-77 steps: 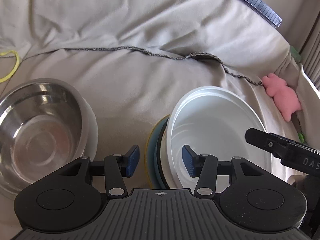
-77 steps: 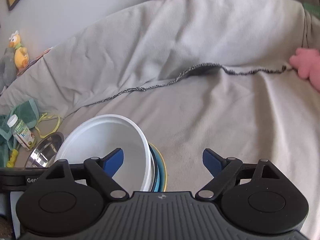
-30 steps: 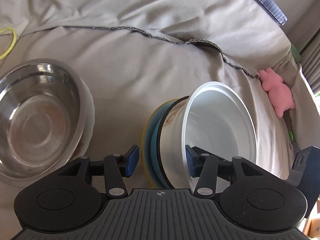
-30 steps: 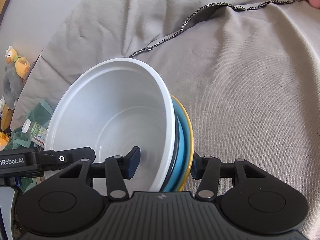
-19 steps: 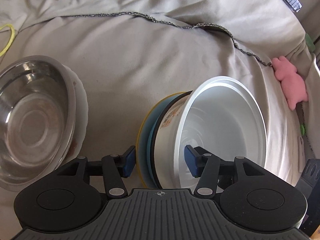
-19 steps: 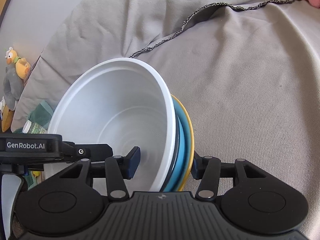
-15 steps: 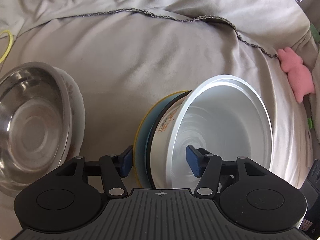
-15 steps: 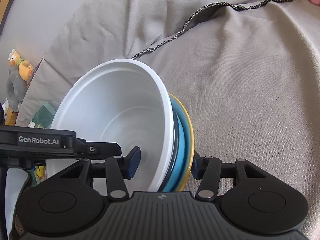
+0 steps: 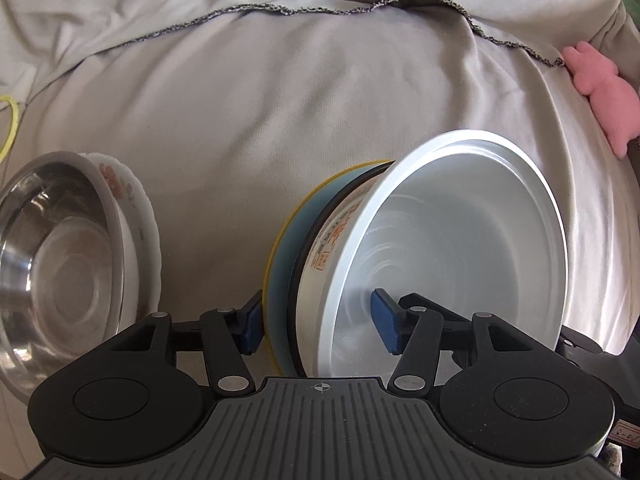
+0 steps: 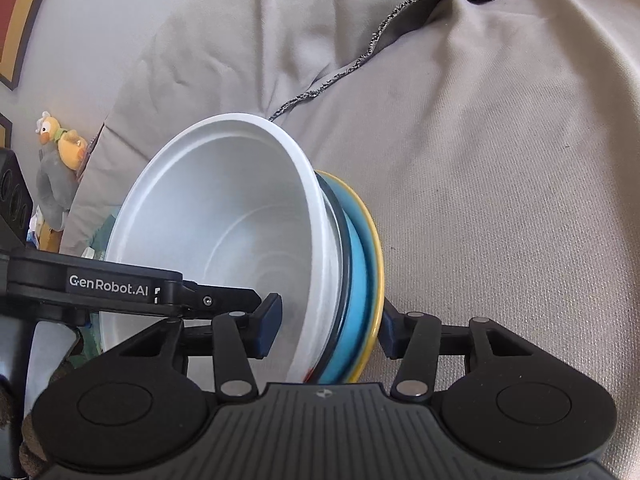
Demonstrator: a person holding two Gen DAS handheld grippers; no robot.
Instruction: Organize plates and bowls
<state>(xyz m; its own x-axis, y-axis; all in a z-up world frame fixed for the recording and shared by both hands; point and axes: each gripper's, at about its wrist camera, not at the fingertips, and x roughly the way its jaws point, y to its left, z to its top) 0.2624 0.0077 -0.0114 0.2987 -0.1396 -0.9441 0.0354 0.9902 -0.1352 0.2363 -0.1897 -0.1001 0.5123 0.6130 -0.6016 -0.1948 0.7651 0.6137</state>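
Observation:
A stack of dishes is lifted and tilted above the grey cloth: a white bowl [image 9: 452, 248] on top, a printed bowl with a black rim, a blue plate [image 9: 280, 264] and a yellow plate [image 10: 374, 240] below. My left gripper [image 9: 316, 326] is shut on one side of the stack. My right gripper [image 10: 330, 328] is shut on the opposite side, one finger inside the white bowl [image 10: 224, 232]. A steel bowl [image 9: 52, 248] nested in a white floral bowl [image 9: 138, 216] rests at the left.
A grey cloth [image 9: 300, 112] covers the soft surface, with a frayed seam across the back. A pink plush toy [image 9: 600, 92] lies at the right edge. A yellow loop [image 9: 10, 124] lies far left. A duck toy [image 10: 60, 140] sits by the wall.
Both grippers closed on the stack and raised it off the cloth. The stack has tilted more, and the steel bowl pair has slid toward the left edge of view.

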